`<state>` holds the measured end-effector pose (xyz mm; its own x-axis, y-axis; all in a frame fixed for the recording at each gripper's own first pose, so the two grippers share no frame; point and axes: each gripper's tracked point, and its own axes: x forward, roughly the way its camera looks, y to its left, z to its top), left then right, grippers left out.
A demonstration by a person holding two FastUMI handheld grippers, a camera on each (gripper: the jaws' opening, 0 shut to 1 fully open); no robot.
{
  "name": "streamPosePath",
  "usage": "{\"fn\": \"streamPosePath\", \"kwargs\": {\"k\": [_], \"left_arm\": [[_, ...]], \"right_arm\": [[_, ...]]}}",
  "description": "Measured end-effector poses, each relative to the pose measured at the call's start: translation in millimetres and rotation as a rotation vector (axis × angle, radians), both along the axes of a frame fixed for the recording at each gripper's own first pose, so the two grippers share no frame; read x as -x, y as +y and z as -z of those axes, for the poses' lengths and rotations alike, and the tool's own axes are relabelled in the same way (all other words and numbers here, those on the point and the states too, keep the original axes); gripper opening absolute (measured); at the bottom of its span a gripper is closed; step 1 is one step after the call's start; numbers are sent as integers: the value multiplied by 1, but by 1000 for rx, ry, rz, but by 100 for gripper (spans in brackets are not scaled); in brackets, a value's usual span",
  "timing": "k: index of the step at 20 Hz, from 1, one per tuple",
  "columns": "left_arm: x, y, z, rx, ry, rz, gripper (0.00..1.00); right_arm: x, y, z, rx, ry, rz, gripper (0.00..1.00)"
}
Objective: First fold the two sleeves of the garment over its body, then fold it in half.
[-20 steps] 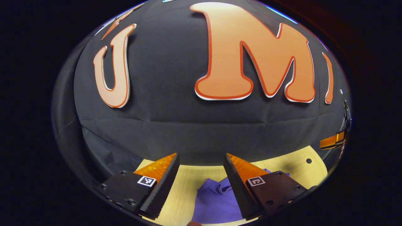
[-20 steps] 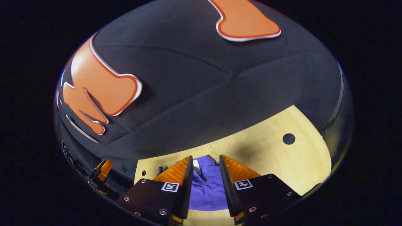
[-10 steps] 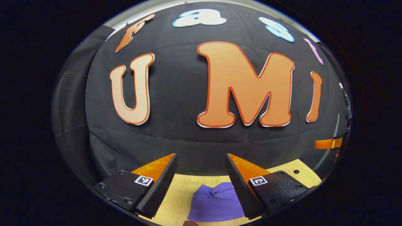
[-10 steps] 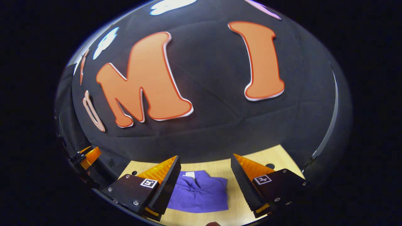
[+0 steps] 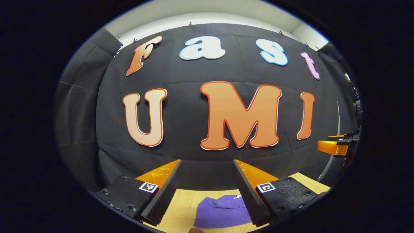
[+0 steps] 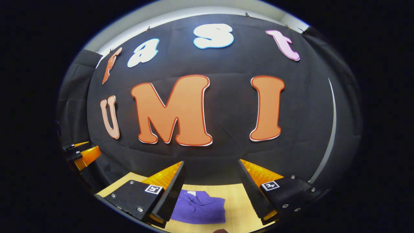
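The left tool (image 5: 207, 191) is being held well above the surface (image 5: 184, 200), its fingers spread wide and nothing gripped between them. In the right gripper view the right tool (image 6: 212, 191) is likewise being carried wide open and empty, clear of the surface (image 6: 234, 202).

At the bottom centre of the left gripper view, the purple garment (image 5: 222, 211) is lying on the pale wood surface as a compact, folded bundle, framed between the two fingers but well below them. In the right gripper view the garment (image 6: 199, 207) is sitting at lower centre, just beside the left-hand finger, with a small white tag showing at its far edge.

At the right edge of the left gripper view the right tool (image 5: 333, 146) is being glimpsed; at the left edge of the right gripper view, the left tool (image 6: 82, 154).

The task is being judged as finished or nearly so. From here, the loose bundle could be sprung open if a descending finger were to catch its top layer, and the soft cloth could slide on the smooth wood.

The garment's near edge is being cut off at the bottom of both views, so the neatness of the fold and the lie of the sleeves cannot be told.
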<state>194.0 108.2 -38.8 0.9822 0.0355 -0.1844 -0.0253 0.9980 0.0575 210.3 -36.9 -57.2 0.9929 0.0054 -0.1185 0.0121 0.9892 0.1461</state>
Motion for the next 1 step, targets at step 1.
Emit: {"fn": "streamPosePath", "kwargs": {"k": [1], "left_arm": [[8, -1, -5, 0, -31, 3, 95]], "right_arm": [[9, 4, -3, 19, -22, 2, 95]]}}
